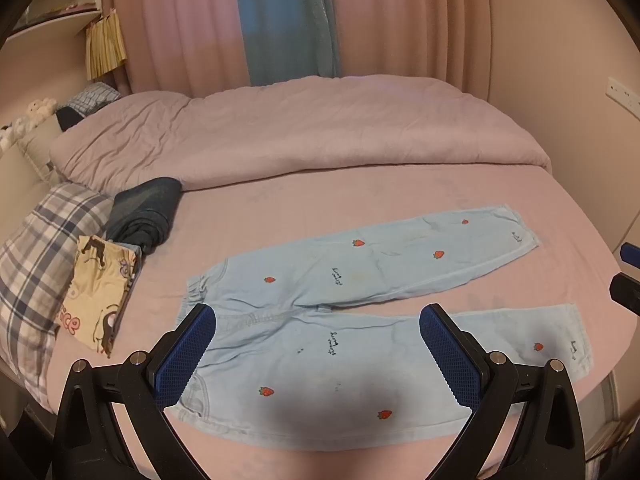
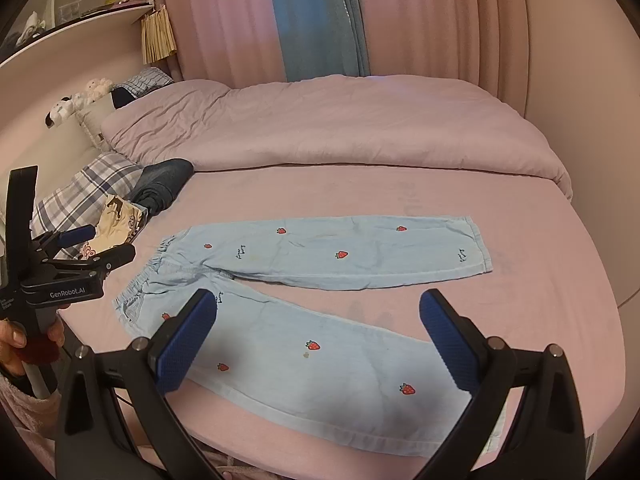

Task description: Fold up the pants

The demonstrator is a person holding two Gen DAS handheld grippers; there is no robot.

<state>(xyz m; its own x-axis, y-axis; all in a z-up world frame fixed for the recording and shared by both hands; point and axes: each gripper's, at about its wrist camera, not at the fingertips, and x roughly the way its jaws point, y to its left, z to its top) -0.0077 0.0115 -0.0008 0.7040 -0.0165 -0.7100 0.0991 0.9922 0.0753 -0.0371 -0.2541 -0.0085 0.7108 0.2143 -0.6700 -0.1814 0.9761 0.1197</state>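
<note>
Pants (image 1: 360, 300) lie flat on the pink bed (image 1: 300, 208), legs spread apart. Left tool (image 1: 316, 354) and right tool (image 2: 318, 340) hover above them, both wide open, holding nothing.

Dim warm pinkish light; soft shadows near bottom; fisheye edges dark.

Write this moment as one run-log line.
stage: before first fold | strawberry-print pants: flat on bed, legs apart | left gripper: jaws open | right gripper: jaws open
</note>
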